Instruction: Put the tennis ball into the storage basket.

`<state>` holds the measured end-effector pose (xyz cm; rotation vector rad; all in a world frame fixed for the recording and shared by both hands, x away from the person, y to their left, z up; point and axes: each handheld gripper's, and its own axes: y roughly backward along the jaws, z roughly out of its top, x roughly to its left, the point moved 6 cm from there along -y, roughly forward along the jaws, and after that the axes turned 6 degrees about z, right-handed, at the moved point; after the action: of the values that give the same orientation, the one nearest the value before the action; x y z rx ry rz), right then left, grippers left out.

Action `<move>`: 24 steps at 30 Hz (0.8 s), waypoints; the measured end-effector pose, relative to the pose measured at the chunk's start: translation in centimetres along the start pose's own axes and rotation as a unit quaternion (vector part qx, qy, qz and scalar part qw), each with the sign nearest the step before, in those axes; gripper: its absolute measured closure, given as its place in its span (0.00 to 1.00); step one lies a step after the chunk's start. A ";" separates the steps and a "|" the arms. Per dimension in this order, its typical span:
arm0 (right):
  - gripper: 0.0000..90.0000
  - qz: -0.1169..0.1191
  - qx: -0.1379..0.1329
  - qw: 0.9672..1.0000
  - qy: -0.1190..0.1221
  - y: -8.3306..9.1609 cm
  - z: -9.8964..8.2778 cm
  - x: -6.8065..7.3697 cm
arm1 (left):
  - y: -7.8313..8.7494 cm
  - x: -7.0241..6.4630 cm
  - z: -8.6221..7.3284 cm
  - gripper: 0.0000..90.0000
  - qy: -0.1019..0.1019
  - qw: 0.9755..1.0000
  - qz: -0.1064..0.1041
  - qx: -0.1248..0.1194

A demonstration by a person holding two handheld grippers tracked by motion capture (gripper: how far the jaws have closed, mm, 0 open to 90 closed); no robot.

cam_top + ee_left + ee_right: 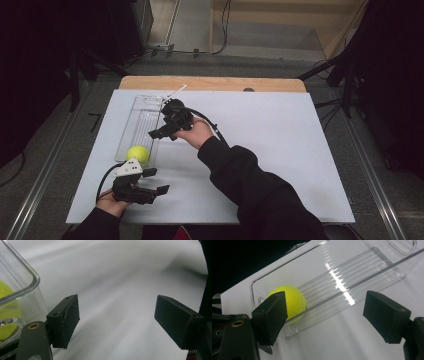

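A yellow tennis ball [137, 153] [289, 301] lies at the near end of a long clear plastic tray [142, 112] [362, 267] on the left of the white table. My right gripper [162, 135] [329, 317] hovers beside the tray's right wall, pointing down towards the ball, open with nothing between its pads. My left gripper [156, 181] [116, 320] rests low near the table's front left, just in front of the tray's near corner [22, 287], open and empty. The ball [5, 307] shows through the tray wall in the left gripper view.
The white table sheet [275, 150] stretches wide to the right of the tray. A wooden table edge [215, 82] runs along the far side. The person's right sleeve [250, 185] crosses the middle. Dark stands and cables surround the table.
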<state>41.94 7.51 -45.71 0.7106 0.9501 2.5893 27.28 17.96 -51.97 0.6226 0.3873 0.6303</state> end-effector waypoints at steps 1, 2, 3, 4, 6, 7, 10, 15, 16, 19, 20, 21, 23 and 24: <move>0.20 0.003 -0.001 1.000 -0.001 0.2 -0.2 0.0 | 0.0 0.0 0.0 0.23 0.002 1.000 0.000 -0.001; 0.20 0.003 -0.002 1.000 0.000 0.4 -0.4 0.0 | 0.0 0.0 0.0 0.23 0.001 1.000 0.000 -0.001; 0.20 0.003 -0.002 1.000 0.000 0.5 -0.6 0.1 | 0.0 0.0 0.0 0.23 0.001 1.000 0.000 -0.001; 0.20 0.003 -0.003 1.000 0.000 0.7 -0.8 0.1 | -0.1 0.0 0.0 0.23 0.002 1.000 0.000 -0.001; 0.20 0.006 -0.006 1.000 -0.003 1.0 -1.2 0.1 | -0.1 0.0 0.0 0.23 0.001 1.000 0.000 0.000; 0.20 0.007 -0.007 1.000 -0.004 1.2 -1.4 0.1 | -0.1 0.0 0.0 0.23 0.002 1.000 0.001 0.000; 0.20 0.006 -0.006 1.000 -0.004 1.7 -2.1 0.2 | -0.1 0.0 0.0 0.23 0.001 1.000 0.001 0.000; 0.20 0.001 -0.009 1.000 -0.006 2.5 -2.9 0.0 | -0.1 0.1 -0.1 0.23 0.001 1.000 0.004 0.004; 0.20 0.003 -0.010 1.000 -0.006 2.6 -3.1 0.0 | -0.1 0.1 -0.1 0.23 0.000 1.000 0.004 0.004; 0.20 0.004 -0.008 1.000 -0.011 2.9 -3.8 -0.2 | -0.2 0.1 -0.1 0.23 0.001 1.000 0.004 0.004; 0.20 0.003 -0.006 1.000 -0.012 3.0 -4.1 -0.2 | -0.2 0.1 -0.1 0.23 0.001 1.000 0.005 0.004; 0.20 0.004 -0.007 1.000 -0.013 3.1 -4.2 -0.3 | -0.2 0.1 -0.1 0.23 0.002 1.000 0.004 0.003; 0.20 0.006 -0.010 1.000 -0.015 3.3 -4.6 -0.4 | -0.3 0.1 0.0 0.23 0.003 1.000 0.005 0.002; 0.20 0.007 -0.011 1.000 -0.015 3.4 -4.8 -0.4 | -0.3 0.1 -0.1 0.23 0.002 1.000 0.005 0.003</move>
<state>39.38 2.32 -46.72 0.7514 0.9087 2.5885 27.43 17.89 -52.19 0.6298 0.3897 0.6402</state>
